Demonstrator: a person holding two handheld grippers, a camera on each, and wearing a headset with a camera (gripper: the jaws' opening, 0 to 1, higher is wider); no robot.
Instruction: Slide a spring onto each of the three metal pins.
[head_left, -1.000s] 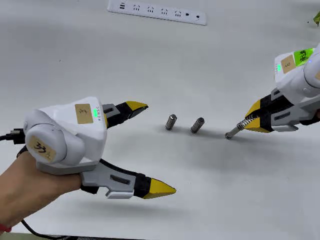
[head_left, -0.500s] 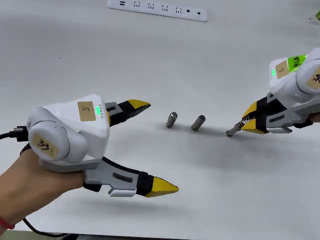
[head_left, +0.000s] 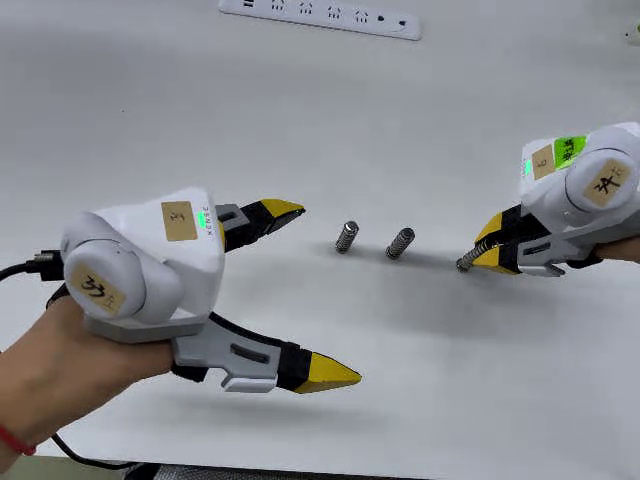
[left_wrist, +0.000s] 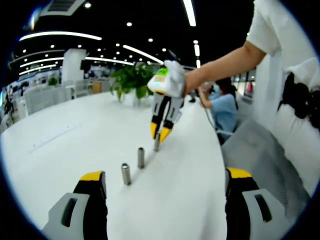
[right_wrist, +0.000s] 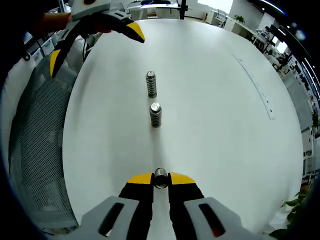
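Spring-wrapped third pin is pinched between the right gripper's tips. Nearer pin and farther pin, both sprung, stand straight ahead of it. Judged light, stiff and slippery, so it is best gripped mid-coil. Left gripper is spread wide and holds nothing.

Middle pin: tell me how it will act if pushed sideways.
The middle pin stands upright on a narrow base, so a push would likely tip it. Being round, it may then roll on the smooth table. Its spring looks merely slipped on and might slide off.
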